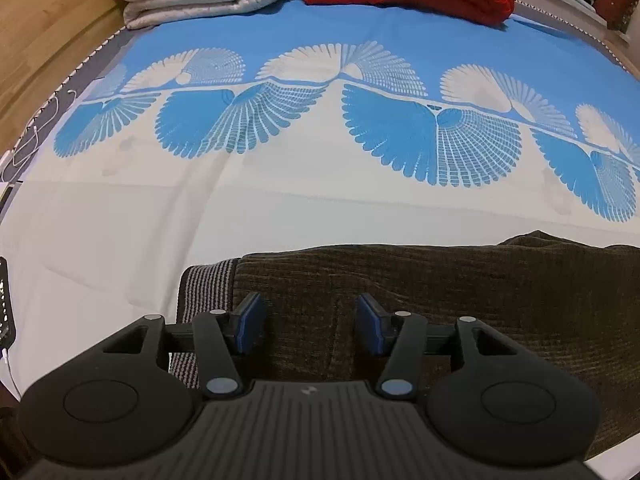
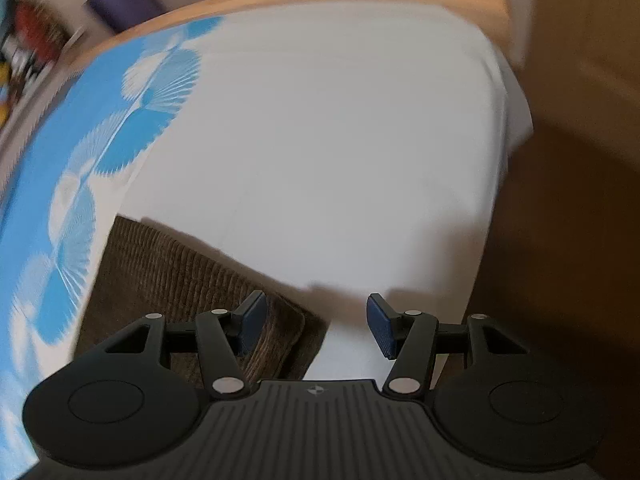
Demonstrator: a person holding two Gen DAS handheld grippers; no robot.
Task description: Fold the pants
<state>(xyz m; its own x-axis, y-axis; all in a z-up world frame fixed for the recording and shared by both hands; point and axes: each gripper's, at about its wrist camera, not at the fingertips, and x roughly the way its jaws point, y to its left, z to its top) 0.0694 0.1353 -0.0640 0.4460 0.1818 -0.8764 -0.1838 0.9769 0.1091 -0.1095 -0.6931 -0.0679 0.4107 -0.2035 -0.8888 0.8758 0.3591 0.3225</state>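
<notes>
Brown corduroy pants [image 1: 440, 292] lie on the near white part of the blue-and-white fan-print bed sheet [image 1: 280, 208], long axis left-right. Left hand-held gripper [image 1: 308, 322] hovers over their striped-lined left end, jaws wide, nothing held. Right hand-held gripper [image 2: 316, 326] sits at the right end corner [image 2: 192, 276], jaws wide, empty; pants lie to its left. Right view is motion-blurred; the pants' near edge is hidden behind both grippers.
</notes>
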